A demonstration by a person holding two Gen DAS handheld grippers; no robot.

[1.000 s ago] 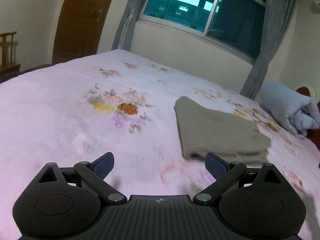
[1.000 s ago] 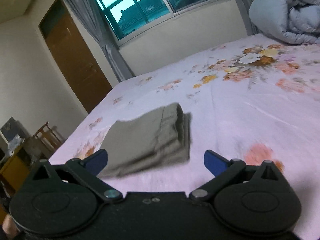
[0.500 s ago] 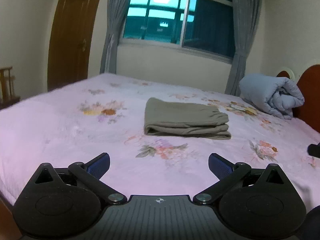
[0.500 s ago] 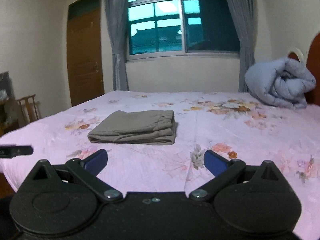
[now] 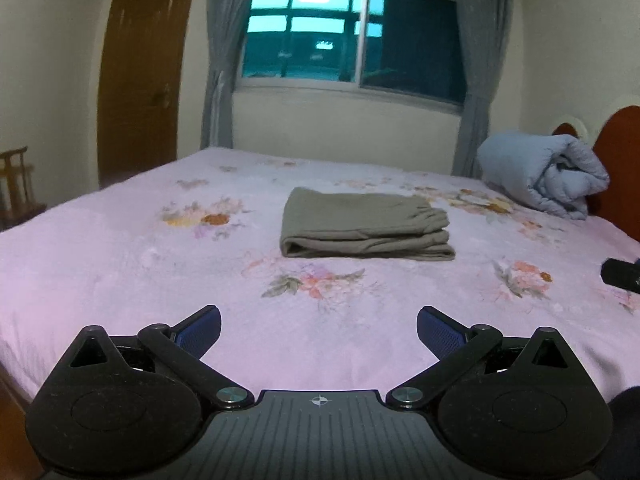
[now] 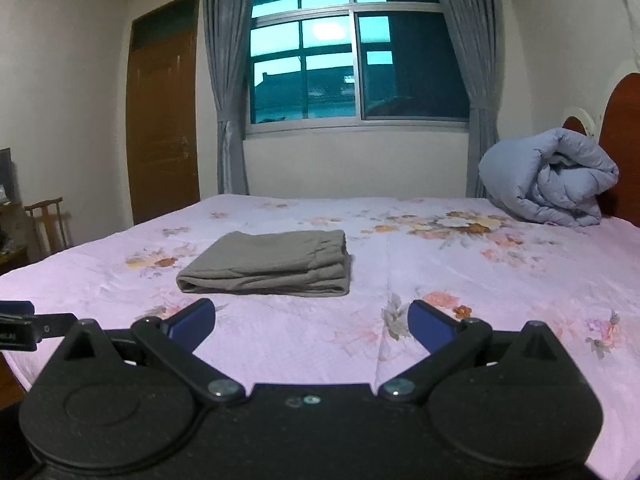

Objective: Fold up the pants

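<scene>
Pants (image 5: 366, 226), soft olive folded slab on floral bedsheet (image 5: 120, 248); both tongs (image 5: 319, 326) (image 6: 311, 320) wide, empty.

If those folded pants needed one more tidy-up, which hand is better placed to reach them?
Probably the left gripper: the pants lie almost straight ahead of it, but off to the left of the right gripper. Both are open and empty.

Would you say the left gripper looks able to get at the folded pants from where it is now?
Probably yes. The left gripper is open and empty, and only bare bedsheet lies between it and the folded pants, which sit ahead of it, untouched.
</scene>
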